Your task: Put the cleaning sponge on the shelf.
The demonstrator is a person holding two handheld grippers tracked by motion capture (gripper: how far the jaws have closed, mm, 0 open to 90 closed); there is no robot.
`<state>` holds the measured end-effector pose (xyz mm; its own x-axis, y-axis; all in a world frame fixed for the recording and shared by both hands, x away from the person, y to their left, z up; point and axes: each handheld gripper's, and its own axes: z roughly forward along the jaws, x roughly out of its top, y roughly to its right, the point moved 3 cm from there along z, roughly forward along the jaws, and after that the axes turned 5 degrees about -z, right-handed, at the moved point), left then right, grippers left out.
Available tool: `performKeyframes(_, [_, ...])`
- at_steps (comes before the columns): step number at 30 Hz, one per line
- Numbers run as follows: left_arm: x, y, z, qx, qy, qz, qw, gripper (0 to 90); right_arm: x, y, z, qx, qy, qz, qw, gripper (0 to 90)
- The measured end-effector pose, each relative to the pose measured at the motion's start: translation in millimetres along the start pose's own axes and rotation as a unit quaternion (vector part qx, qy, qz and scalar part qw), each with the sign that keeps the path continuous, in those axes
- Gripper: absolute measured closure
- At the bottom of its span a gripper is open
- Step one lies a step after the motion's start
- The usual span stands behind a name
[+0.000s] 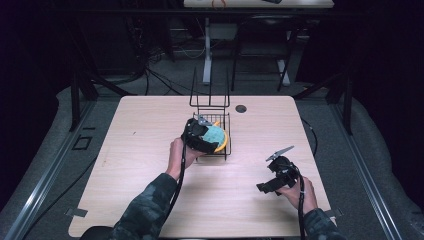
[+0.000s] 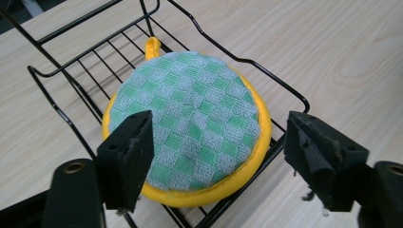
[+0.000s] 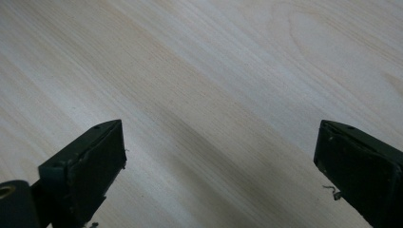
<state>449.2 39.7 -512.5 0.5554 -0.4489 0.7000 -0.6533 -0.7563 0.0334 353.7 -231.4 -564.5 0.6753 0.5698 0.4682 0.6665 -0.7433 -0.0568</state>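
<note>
Wood table (image 2: 342,42), wire rack (image 2: 71,71), round green-check pot holder (image 2: 190,118), yellow rim.

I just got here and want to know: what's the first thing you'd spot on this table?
The round pot holder, green-checked with a yellow rim, lies in the black wire rack at the table's middle. The left gripper hovers over it, jaws open on either side, not pressing it. The right gripper rests near the table's right edge, jaws open over bare wood.

Dim dark surroundings, table (image 1: 150,125) lit from above, soft shadows, close views sharp
</note>
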Motion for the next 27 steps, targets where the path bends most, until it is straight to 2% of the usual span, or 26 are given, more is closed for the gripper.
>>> performKeyframes(4, [-3.3,-1.9,-11.0,0.007,0.003,0.000,1.0000,19.2,-0.7,0.1,-1.0,0.000,-0.001,0.005,1.0000,2.7])
performKeyframes(7, [-7.7,-3.1,-18.0,0.011,0.000,0.005,0.9999,16.9,-1.2,1.6,-0.1,-0.002,-0.002,-0.001,1.0000,2.7])
performKeyframes(14, [-18.1,-7.3,-31.9,0.011,0.003,0.001,0.9999,15.1,0.4,0.8,1.7,0.003,-0.001,0.005,1.0000,2.7])
performKeyframes(27, [-45.6,-8.9,-55.3,0.026,0.000,0.010,0.9996,12.2,-1.6,-0.8,-0.2,0.002,-0.003,0.002,1.0000,2.7])
